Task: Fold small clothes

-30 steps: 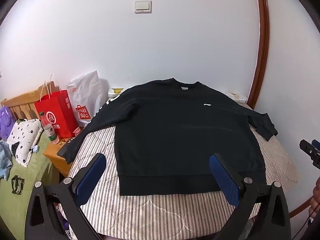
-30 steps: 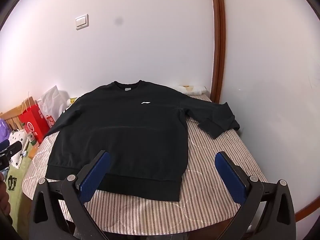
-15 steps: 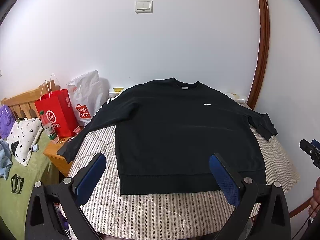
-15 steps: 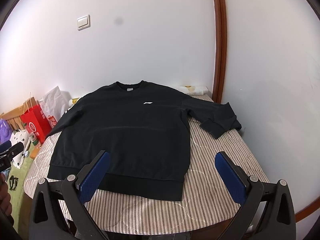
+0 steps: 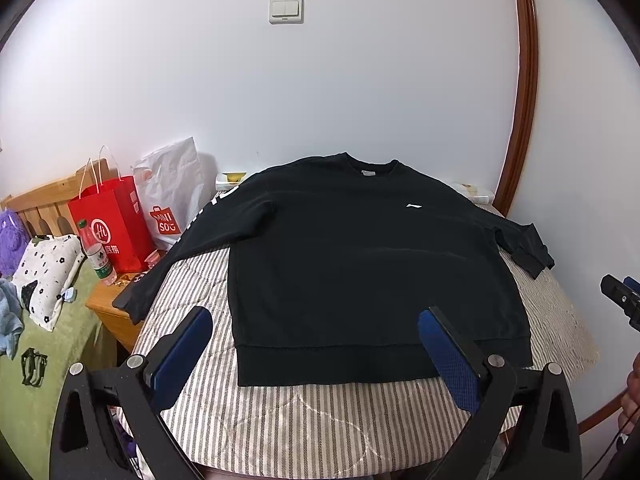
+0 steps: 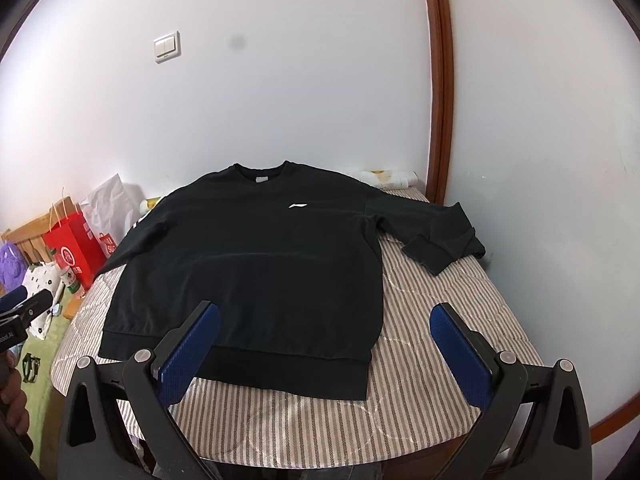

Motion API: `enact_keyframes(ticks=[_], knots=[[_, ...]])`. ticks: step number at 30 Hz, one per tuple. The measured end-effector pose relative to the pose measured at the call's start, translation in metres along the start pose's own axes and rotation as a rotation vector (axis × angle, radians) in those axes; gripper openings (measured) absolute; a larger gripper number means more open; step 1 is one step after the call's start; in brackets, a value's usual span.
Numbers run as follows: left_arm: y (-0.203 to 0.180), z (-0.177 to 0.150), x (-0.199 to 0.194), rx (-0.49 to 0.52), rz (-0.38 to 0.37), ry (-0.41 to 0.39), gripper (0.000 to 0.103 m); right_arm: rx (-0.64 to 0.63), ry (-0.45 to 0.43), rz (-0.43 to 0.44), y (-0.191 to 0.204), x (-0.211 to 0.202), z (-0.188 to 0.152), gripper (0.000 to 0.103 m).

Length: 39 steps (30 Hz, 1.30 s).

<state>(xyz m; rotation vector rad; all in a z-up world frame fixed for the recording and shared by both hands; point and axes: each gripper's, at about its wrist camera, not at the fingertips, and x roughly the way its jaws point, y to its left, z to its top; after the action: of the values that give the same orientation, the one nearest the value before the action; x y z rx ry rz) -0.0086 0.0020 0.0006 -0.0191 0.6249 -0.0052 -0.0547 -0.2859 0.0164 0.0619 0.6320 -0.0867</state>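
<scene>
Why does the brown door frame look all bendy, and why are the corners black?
Left wrist view: the fisheye lens curves the straight door frame and leaves dark corners. Right wrist view: same bend in the frame, and a grey smudge shows on the wall.

I see a black sweatshirt (image 5: 360, 272) with a small white chest logo (image 5: 415, 205) and white lettering on its left sleeve. The cover (image 5: 320, 420) under it is grey-and-white striped. My gripper pads (image 6: 188, 354) are blue on black frames. Far left: a red bag (image 5: 114, 220), a white bag (image 5: 172, 196) with red print, a white pillow (image 5: 48, 272) with black flowers, a green blanket (image 5: 40, 400). The wall (image 5: 320, 92) is white, the trim (image 5: 520, 100) brown.
</scene>
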Motion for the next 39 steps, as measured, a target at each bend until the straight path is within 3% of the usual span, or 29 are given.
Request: enact_keyframes(ticks=[39], knots=[[0.012,0.003,-0.009,-0.011,-0.009,-0.049,0.103,0.006,0.003,0.015,0.007,0.005,-0.001,0.103]])
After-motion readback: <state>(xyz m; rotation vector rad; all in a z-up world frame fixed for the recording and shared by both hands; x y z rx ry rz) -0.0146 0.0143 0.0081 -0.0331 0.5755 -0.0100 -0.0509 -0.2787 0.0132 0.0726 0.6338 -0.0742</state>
